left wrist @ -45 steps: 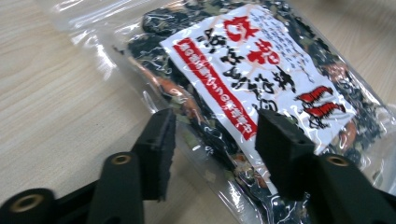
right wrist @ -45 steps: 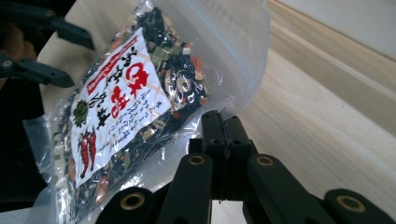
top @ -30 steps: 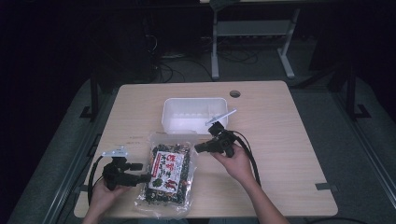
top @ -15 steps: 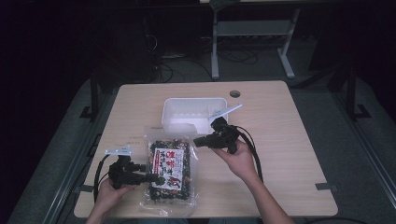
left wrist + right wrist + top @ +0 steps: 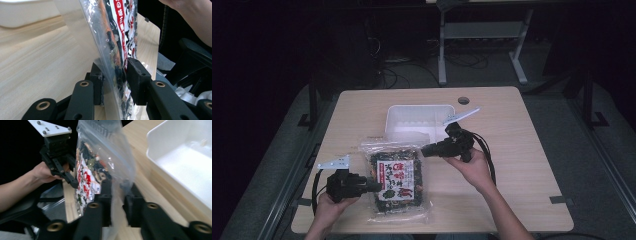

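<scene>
A clear bag of dark snack mix with a red and white label lies on the wooden table, near its front edge. My left gripper reaches the bag's left edge, turned on its side. In the left gripper view its jaws close on the bag, one above and one below the plastic. My right gripper holds the bag's far right corner. There its jaws pinch the clear film of the bag, with the left gripper beyond.
An empty white plastic tray stands just behind the bag, close to the right gripper. It also appears as the tray at the right and the tray at the top left. A cable hole is behind it.
My left gripper has slid right to the bag's left edge and taken it between its jaws. The right gripper stayed at the far right corner, barely moving.
</scene>
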Action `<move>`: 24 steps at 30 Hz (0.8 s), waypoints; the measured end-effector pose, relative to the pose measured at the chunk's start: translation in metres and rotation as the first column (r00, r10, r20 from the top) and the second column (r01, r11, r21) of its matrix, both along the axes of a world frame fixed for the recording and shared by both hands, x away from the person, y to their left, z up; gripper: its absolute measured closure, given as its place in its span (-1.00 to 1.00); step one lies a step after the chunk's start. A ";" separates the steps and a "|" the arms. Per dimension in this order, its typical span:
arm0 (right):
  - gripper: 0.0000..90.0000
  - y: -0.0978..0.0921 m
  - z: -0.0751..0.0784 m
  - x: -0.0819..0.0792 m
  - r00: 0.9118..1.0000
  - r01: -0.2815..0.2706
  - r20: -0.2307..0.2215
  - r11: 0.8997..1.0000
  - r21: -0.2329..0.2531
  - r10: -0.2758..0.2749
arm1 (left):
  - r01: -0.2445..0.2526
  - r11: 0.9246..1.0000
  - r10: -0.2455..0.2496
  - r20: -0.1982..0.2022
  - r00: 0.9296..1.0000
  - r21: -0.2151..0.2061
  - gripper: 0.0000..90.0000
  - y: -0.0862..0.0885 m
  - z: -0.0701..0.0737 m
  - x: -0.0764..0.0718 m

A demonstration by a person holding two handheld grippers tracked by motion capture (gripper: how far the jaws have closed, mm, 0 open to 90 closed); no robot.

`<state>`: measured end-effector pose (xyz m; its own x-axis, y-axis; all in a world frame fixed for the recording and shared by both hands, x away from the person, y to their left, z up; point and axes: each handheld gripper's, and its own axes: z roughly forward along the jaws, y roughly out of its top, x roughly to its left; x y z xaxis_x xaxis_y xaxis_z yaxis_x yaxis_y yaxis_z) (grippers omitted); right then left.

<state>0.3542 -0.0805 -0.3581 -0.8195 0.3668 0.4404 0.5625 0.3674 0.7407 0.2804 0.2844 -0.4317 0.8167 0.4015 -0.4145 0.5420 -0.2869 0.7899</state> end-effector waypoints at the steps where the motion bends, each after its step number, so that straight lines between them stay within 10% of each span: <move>1: 0.58 0.000 -0.001 0.001 1.000 -0.004 -0.003 1.000 0.000 0.004 | 0.002 1.000 -0.002 0.002 1.000 0.002 0.50 0.000 0.000 0.000; 9: 0.18 0.010 -0.008 0.006 0.999 -0.024 -0.033 1.000 -0.013 0.023 | 0.014 1.000 -0.014 0.009 1.000 0.003 0.50 -0.001 0.000 0.000; 24: 0.27 0.029 -0.010 0.014 0.994 -0.087 -0.063 0.995 -0.038 0.084 | 0.044 0.999 -0.045 0.041 0.998 0.013 0.51 -0.007 0.004 -0.003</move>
